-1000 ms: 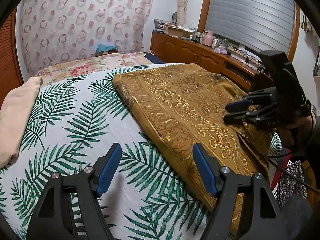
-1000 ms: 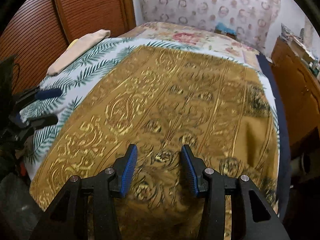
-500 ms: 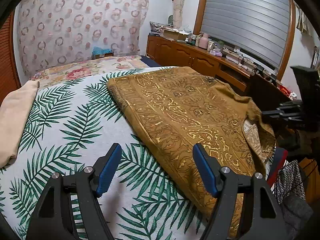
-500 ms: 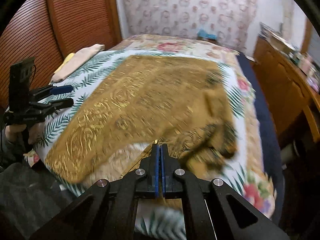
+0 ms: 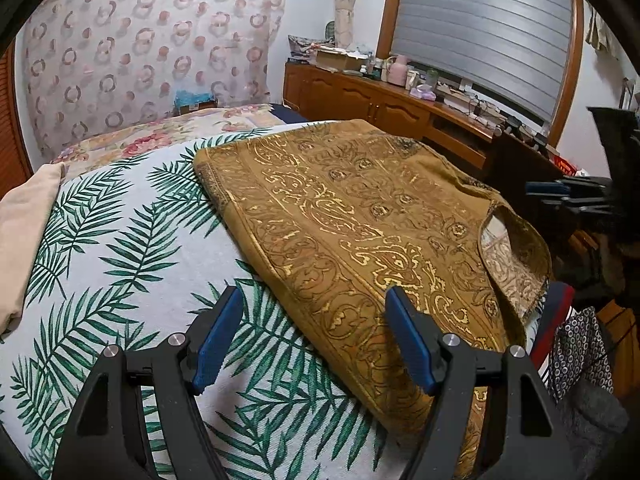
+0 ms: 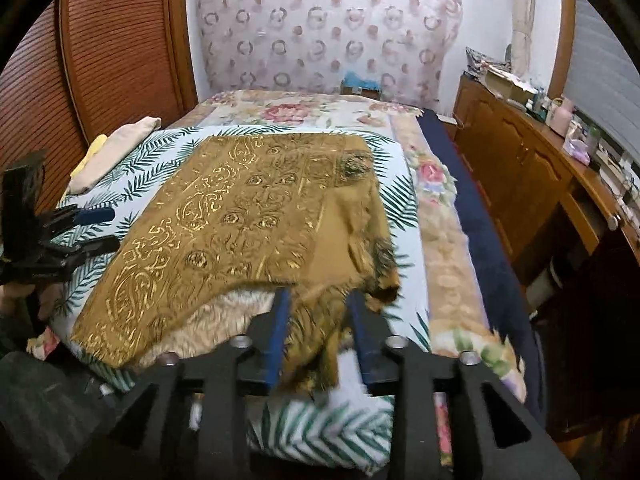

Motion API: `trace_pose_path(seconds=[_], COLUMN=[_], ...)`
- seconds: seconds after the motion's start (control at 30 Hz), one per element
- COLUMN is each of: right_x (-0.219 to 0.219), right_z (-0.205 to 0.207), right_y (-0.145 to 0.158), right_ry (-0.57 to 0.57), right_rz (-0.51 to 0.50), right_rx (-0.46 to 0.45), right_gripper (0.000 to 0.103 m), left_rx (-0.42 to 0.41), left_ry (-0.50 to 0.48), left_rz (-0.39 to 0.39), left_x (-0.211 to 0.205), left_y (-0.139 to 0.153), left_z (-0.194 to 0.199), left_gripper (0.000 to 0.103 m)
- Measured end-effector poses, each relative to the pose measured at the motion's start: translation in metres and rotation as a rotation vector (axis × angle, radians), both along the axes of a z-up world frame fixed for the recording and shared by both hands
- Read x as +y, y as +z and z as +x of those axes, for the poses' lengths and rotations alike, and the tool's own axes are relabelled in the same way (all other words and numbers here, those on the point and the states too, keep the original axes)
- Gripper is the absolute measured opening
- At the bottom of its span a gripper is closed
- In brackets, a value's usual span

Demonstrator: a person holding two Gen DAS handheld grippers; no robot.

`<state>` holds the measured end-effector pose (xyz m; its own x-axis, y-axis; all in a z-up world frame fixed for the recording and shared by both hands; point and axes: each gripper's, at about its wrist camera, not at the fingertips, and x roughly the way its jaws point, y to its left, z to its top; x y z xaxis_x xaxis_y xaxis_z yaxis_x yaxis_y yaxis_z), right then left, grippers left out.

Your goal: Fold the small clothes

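A mustard-gold patterned garment (image 5: 360,232) is lying spread across the palm-leaf bed cover (image 5: 120,248) on the bed, its near right corner folded back so the pale underside is showing. The right gripper (image 6: 320,320) is hovering at that turned corner; its jaws are opening, with a loose flap of the fabric hanging between the blue pads, which do not look to be pressing on it. The left gripper (image 5: 312,340) is standing wide with nothing in it, poised over the garment's left edge, one finger above the bed cover and the other above the cloth. A folded beige cloth (image 5: 24,232) is resting at the cover's far left side.
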<state>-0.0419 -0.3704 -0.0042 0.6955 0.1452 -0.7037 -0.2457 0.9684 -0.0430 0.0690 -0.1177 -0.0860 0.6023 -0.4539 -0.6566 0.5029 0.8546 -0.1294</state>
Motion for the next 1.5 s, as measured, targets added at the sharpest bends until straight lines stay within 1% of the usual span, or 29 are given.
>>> trace_pose_path(seconds=[0.1,0.2,0.23,0.27,0.3,0.43,0.57,0.67,0.7,0.73,0.8,0.83,0.9,0.97,1.1,1.23,1.37,1.5], right_x=[0.019,0.025,0.025,0.024,0.022,0.005,-0.004,-0.01,-0.01,-0.01,-0.008,-0.006,-0.001,0.004,0.017,0.028,0.033,0.024], right_z=[0.014,0.027,0.029,0.031,0.033,0.02,0.002,-0.006,-0.008,-0.009,-0.006,-0.007,-0.006,-0.005,-0.001,0.008,0.021,0.031], right_y=[-0.016,-0.034,-0.038,-0.04,-0.04,-0.036,-0.029,-0.024,-0.022,-0.02,-0.018,-0.017,-0.016,-0.019,-0.03,-0.038,-0.051,-0.057], right_ry=[0.026,0.042,0.039,0.036,0.038,0.014,-0.03,-0.058,-0.062,-0.07,-0.075,-0.07,-0.059,-0.047,0.006,0.045,0.048,0.044], right_rz=[-0.049,-0.107,-0.125,-0.127,-0.122,-0.102,-0.113,-0.1,-0.097,-0.1,-0.094,-0.086,-0.069,-0.053,-0.017,0.007,0.003,0.017], right_rx=[0.001,0.013,0.018,0.021,0.026,0.006,0.027,0.039,0.03,0.023,0.011,0.003,-0.013,-0.019,-0.013,-0.003,0.017,0.042], right_gripper=[0.04,0.039,0.037,0.018,0.007,0.005,0.004,0.005,0.005,0.007,0.017,0.019,0.028,0.034,0.038,0.04,0.04,0.04], left_rx=[0.005,0.009,0.011,0.013,0.014,0.022,0.024,0.031,0.034,0.039,0.044,0.044,0.049,0.056,0.066,0.075,0.081,0.084], left_ry=[-0.002,-0.002,-0.002,-0.002,-0.002,-0.009,-0.017,-0.018,-0.017,-0.016,-0.015,-0.012,-0.008,-0.009,-0.015,-0.028,-0.037,-0.049], left_rz=[0.003,0.006,0.006,0.005,0.005,0.004,0.011,0.016,0.017,0.016,0.018,0.022,0.029,0.031,0.041,0.043,0.047,0.047], left_x=[-0.001,-0.002,-0.001,-0.001,-0.001,-0.004,-0.006,-0.005,-0.004,-0.003,-0.002,-0.002,-0.002,-0.002,-0.003,-0.005,-0.007,-0.005], left_y=[-0.001,-0.002,-0.003,-0.003,-0.004,-0.005,-0.005,-0.005,-0.005,-0.006,-0.006,-0.007,-0.008,-0.01,-0.014,-0.017,-0.018,-0.018], left_z=[0.001,0.001,0.0,0.0,0.0,-0.001,-0.005,-0.009,-0.01,-0.011,-0.012,-0.013,-0.014,-0.016,-0.02,-0.021,-0.022,-0.026], left_gripper=[0.074,0.074,0.074,0.074,0.074,0.074,0.074,0.074,0.074,0.074,0.074,0.074,0.074,0.074,0.074,0.074,0.074,0.074])
